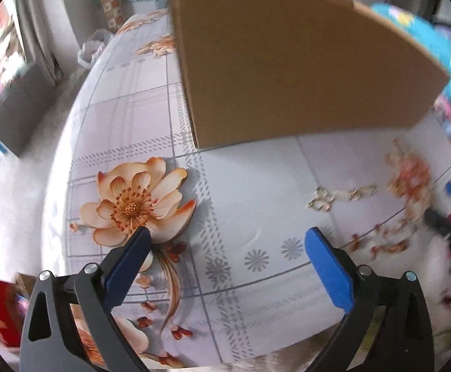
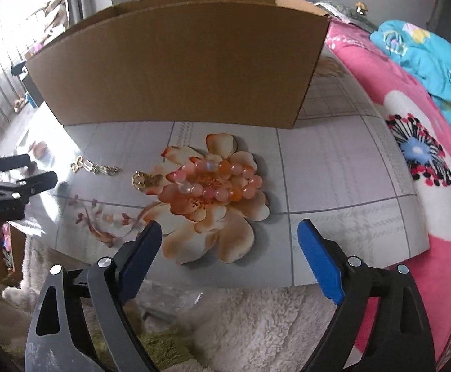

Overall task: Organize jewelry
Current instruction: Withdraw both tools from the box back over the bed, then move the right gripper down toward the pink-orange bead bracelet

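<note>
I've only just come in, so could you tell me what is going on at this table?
A person holds two grippers over a floral tablecloth, tidying jewelry. Both the left gripper and the right gripper are open and hold nothing. A pink-orange bead bracelet, a small gold ring piece and a gold chain lie loose on the cloth, in front of an open cardboard box. Nothing is picked up yet.

Daylight poured in from a window on my left, blown out white. The tablecloth glared; the fisheye edges bent and smeared.
</note>
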Available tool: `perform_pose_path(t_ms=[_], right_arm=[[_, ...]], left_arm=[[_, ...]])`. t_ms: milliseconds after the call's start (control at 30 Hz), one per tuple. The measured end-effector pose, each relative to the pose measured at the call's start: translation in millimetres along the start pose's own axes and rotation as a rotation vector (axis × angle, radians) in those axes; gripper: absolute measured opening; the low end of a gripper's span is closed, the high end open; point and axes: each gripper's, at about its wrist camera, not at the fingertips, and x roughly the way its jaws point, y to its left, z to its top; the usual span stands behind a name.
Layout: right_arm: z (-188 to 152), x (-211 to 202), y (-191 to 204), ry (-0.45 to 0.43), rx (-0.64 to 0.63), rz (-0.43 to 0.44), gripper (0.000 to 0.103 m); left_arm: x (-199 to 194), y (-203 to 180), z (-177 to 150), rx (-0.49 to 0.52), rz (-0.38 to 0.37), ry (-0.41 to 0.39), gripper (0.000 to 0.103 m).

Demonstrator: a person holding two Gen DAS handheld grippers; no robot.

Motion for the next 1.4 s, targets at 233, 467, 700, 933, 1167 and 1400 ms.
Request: perform_pose_path(t_ms=[233, 467, 700, 933, 1167, 1400], right_arm=[[5, 15, -3, 0.031, 0.026, -0.015, 0.095], [13, 22, -12, 0.047, 0.050, -0.003, 0.095], [18, 26, -15, 0.044, 0.053, -0.001, 0.096], [17, 26, -16, 0.024, 0.038, 0.009, 0.096], [21, 12, -35, -0.025, 0.104, 0.065, 0.083], [32, 3, -22, -0.101, -0.004, 0.116, 0.058]], left_arm=[[-3, 4, -2, -0.024, 0.000, -0.012, 0.098], [-2, 5, -2, -0.018, -0.001, 0.000, 0.098], [1, 5, 1, -0.010, -0.006, 0.011, 0.098], [1, 5, 2, -0.011, -0.007, 0.013, 0.098], [1, 4, 2, -0.008, -0.008, 0.017, 0.098], [2, 5, 2, -0.003, -0.012, 0.018, 0.098]])
